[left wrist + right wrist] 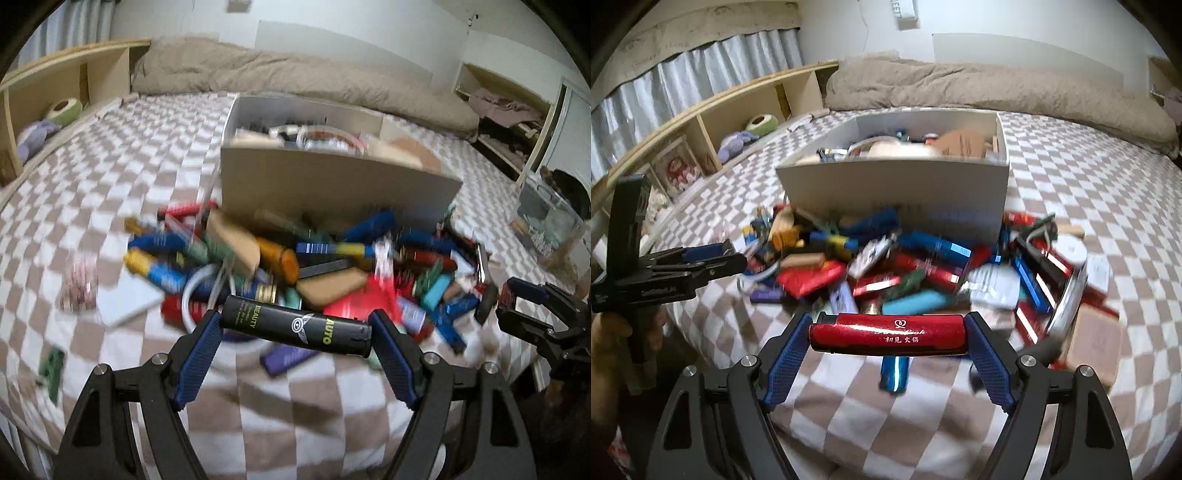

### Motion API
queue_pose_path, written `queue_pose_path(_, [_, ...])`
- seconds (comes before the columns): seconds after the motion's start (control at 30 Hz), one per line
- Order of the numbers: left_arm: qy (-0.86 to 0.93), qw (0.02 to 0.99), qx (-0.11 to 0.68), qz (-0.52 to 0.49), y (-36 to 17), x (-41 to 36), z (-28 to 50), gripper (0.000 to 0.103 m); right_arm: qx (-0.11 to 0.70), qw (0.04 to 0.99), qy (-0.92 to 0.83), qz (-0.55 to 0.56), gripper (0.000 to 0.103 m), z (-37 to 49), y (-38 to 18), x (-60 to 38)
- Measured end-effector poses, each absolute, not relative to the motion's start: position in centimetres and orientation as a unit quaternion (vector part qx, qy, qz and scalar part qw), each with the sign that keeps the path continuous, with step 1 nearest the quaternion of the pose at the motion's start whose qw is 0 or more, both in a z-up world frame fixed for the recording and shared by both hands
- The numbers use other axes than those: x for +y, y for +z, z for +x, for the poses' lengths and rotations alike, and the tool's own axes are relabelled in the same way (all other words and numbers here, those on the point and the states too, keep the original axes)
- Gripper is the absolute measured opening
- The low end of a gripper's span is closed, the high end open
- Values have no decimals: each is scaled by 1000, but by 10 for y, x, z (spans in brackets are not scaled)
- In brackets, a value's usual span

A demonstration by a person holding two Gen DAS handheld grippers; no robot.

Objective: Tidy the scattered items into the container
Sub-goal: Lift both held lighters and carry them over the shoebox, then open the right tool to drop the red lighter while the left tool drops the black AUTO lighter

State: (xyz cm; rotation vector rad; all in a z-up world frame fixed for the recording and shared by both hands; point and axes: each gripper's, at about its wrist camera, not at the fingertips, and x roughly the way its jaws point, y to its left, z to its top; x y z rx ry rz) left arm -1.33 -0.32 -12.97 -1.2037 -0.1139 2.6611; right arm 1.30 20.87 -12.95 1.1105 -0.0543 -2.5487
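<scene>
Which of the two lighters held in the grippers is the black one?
The black lighter printed "BEAUTY" and "AUTO", clamped end to end in the left gripper. The right gripper holds a red lighter instead.

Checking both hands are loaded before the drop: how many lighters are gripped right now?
2. A black lighter is clamped end to end in the left gripper; a red lighter likewise in the right gripper. Many more lie loose before the box.
</scene>
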Motion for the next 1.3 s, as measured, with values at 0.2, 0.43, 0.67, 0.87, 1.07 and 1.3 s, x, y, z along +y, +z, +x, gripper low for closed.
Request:
queue_pose_path(0.2, [913, 126, -47, -385, -104, 7, -46, 81, -18, 190, -904, 383, 83, -12, -104, 213])
queue_pose_path(0.43, [911, 148, -42, -383, -95, 22, -74, 81, -23, 193, -901, 387, 83, -42, -84, 215])
queue_pose_path(0.67, [913, 155, -34, -375, -90, 26, -99, 81, -41, 191, -898, 393, 83, -83, -71, 218])
queue_pose_path(0.87, [916, 155, -31, -367, -84, 26, -119, 81, -65, 180, -895, 404, 83, -124, -68, 218])
queue_pose_path(1.07, [921, 150, -33, -358, -78, 22, -135, 81, -90, 163, -889, 419, 83, -172, -66, 217])
queue_pose_path(1.3, [919, 153, -48, -359, -80, 19, -150, 81, -111, 136, -882, 437, 83, -222, -74, 215])
